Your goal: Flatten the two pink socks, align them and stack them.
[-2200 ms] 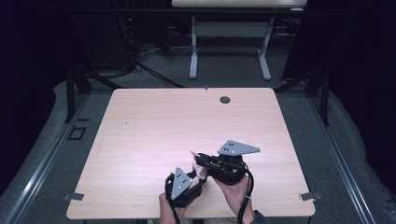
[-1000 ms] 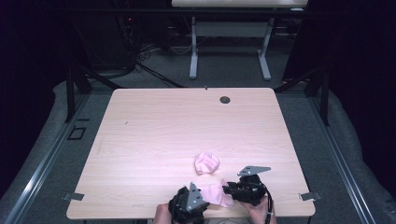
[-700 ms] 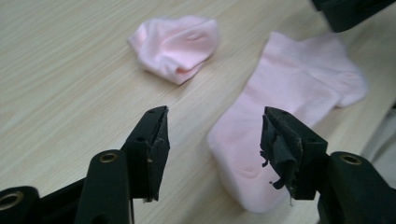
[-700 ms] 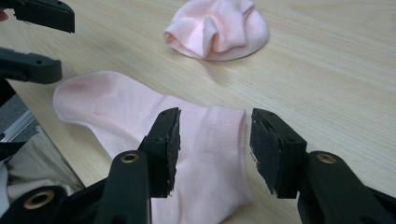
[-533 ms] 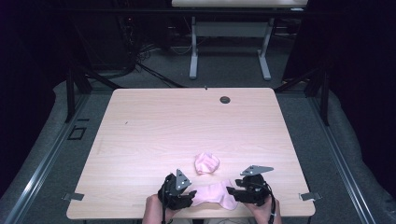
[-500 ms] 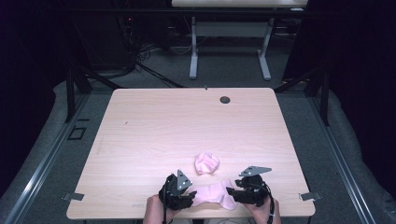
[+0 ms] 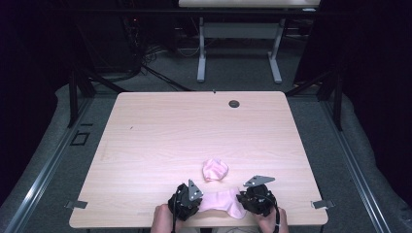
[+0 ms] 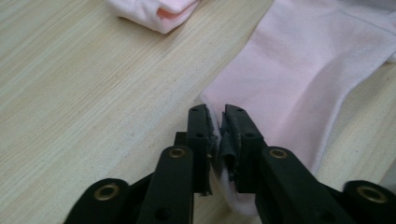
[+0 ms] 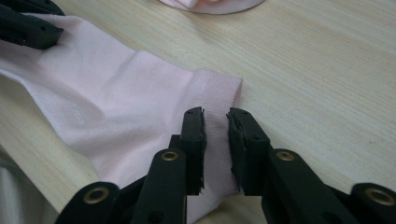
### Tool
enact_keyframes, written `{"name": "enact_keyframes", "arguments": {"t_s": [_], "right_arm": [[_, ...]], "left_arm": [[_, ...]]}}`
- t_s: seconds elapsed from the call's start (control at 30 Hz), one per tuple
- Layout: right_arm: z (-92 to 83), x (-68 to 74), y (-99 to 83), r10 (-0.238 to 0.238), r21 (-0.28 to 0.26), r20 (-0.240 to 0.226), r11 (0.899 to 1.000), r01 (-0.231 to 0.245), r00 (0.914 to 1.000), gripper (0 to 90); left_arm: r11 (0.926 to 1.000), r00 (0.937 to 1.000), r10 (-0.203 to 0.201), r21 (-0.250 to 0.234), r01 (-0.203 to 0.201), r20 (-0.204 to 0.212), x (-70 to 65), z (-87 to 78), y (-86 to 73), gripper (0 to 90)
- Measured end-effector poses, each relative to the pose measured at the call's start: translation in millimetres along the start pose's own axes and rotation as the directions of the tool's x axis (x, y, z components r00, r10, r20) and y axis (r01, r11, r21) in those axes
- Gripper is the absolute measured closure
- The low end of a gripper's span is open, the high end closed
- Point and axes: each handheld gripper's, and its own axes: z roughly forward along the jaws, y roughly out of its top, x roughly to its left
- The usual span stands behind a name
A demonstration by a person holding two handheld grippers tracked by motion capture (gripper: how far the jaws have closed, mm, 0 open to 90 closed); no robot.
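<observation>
A pale wooden table (image 7: 160, 141) stands in a dim room, bare but for a small dark round fitting (image 7: 234, 103) near its far edge and two pieces of pink fabric toward the near edge. A pink sock (image 7: 221, 201) lies flat just inside the near edge, stretched between the two grippers, and a second pink sock, bunched into a ball (image 7: 214, 169), sits just beyond it, apart from both tools. The left gripper (image 8: 215, 135) has just been closing and now pinches one end of the flat sock, a fold of fabric squeezed between its pads. The right gripper (image 9: 215, 140) has likewise been closing over the ribbed cuff end (image 9: 219, 100); its jaws stand narrow with the cuff between them, and a sliver of fabric shows in the gap, so the pads seem to be nipping a ridge of cloth rather than standing clear. The step in hand looks like taking hold of both ends of the sock. The next move probably calls for lifting or pulling both ends together, evenly, so that neither thin pinch slips.
</observation>
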Motion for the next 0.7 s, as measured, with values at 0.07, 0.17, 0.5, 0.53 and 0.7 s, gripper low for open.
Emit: {"name": "enact_keyframes", "arguments": {"t_s": [0.07, 0.17, 0.5, 0.53, 0.7], "right_arm": [[-0.2, -1.0, -1.6, 0.000, -0.001, -0.007, 1.000, 0.000, 1.0000, 83.6], [0.4, -0.1, -3.7, 0.004, -0.021, -0.014, 1.000, -0.005, 0.9999, 85.3], [-2.0, -4.5, -6.8, 0.012, -0.025, -0.025, 1.000, -0.013, 0.9996, 86.0], [-2.0, -4.7, -5.2, 0.007, -0.012, -0.036, 1.000, -0.007, 0.9993, 84.2], [-8.0, -9.3, 3.8, -0.008, -0.037, -0.100, 0.999, 0.004, 0.9950, 67.6]], "left_arm": [[1.0000, 1.0000, 0.001, -0.006, -0.001, -0.001, 1.6, -0.1, -1.8, 87.9], [0.9999, 1.0000, -0.005, -0.011, 0.005, -0.004, 2.9, -0.7, -3.7, 88.6], [0.9995, 0.9999, -0.013, -0.029, 0.013, -0.004, 8.2, -5.0, -12.3, 88.8], [0.9994, 0.9999, -0.013, -0.033, 0.013, -0.003, 8.6, -4.9, -12.1, 88.0], [0.9947, 0.9983, -0.055, -0.086, 0.056, 0.018, 16.5, -9.2, -6.0, 67.3]]}}
